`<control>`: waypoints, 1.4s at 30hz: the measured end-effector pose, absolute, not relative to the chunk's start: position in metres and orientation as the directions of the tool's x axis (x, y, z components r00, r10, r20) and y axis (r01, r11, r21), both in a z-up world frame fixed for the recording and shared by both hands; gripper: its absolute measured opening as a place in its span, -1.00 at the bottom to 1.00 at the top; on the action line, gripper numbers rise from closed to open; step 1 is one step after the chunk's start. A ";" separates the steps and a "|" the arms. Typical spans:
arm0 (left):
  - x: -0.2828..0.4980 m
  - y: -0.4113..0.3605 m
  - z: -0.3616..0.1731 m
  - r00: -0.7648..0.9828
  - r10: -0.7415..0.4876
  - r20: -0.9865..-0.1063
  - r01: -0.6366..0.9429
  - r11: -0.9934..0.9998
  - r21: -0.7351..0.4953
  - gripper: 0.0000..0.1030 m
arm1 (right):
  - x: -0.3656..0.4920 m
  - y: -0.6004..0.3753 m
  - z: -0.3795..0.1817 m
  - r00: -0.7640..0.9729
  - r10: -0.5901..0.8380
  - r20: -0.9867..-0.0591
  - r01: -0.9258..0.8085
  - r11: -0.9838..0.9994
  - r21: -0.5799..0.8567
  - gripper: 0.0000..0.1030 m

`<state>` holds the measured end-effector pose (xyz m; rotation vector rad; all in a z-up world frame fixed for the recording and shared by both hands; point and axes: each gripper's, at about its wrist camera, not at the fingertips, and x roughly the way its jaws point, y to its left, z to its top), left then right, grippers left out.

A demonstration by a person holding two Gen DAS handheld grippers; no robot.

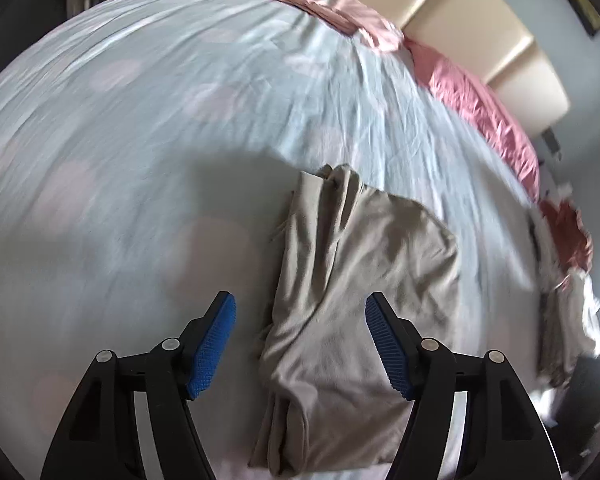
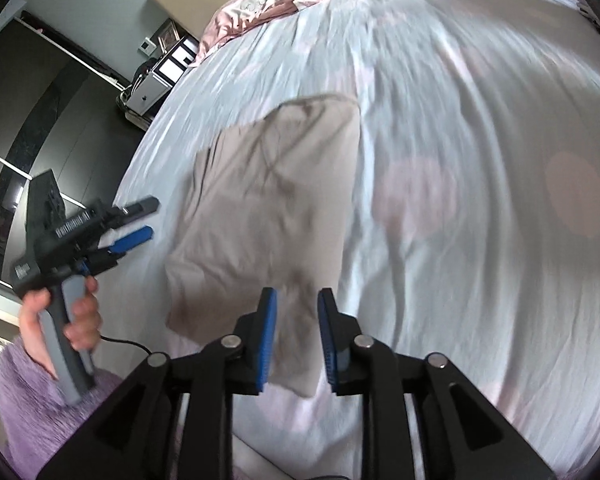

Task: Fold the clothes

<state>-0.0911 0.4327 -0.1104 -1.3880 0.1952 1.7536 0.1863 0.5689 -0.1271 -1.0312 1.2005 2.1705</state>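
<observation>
One beige garment (image 1: 340,300) lies folded on the bed (image 1: 140,120), the only piece laid out on the pale sheet. The left claw (image 1: 300,344) hangs above it with its two blue pads (image 1: 212,348) spread wide and nothing between them; the garment lies straight ahead of and below the gap, running from under the claw away toward the pink pillows (image 1: 480,108). Two such pillows show along the headboard (image 1: 460,20), far ahead and to the right of this claw. A heap of clothes (image 1: 568,280) sits at the bed's edge, well off to its right; how many pieces are in it cannot be told. The right claw (image 2: 297,340) is also released, its two pads a smaller gap apart, empty, with the garment's near corner below and ahead of it. Far to its left, one hand (image 2: 60,316) in a purple sleeve (image 2: 32,400) holds the other gripper's handle.
</observation>
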 end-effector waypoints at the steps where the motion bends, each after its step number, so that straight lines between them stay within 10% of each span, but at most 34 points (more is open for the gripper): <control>1: -0.095 0.440 -0.116 0.001 0.513 -0.858 -0.699 -0.613 -0.367 0.34 | 0.184 0.575 -0.126 -0.619 0.035 -0.785 -0.685 -0.514 0.517 -0.48; 22: -0.119 0.510 -0.166 0.136 0.519 -0.844 -0.748 -0.505 -0.431 0.34 | 0.132 0.671 -0.207 -0.750 -0.087 -0.656 -0.590 -0.361 0.722 -0.26; 32: -0.121 0.523 -0.166 0.157 0.525 -0.837 -0.761 -0.475 -0.441 -0.27 | 0.115 0.671 -0.205 -0.766 -0.061 -0.640 -0.558 -0.433 0.708 -0.28; 42: -0.108 0.528 -0.156 0.094 0.539 -0.837 -0.803 -0.456 -0.383 -0.62 | 0.101 0.656 -0.185 -0.720 0.034 -0.693 -0.588 -0.559 0.585 -0.80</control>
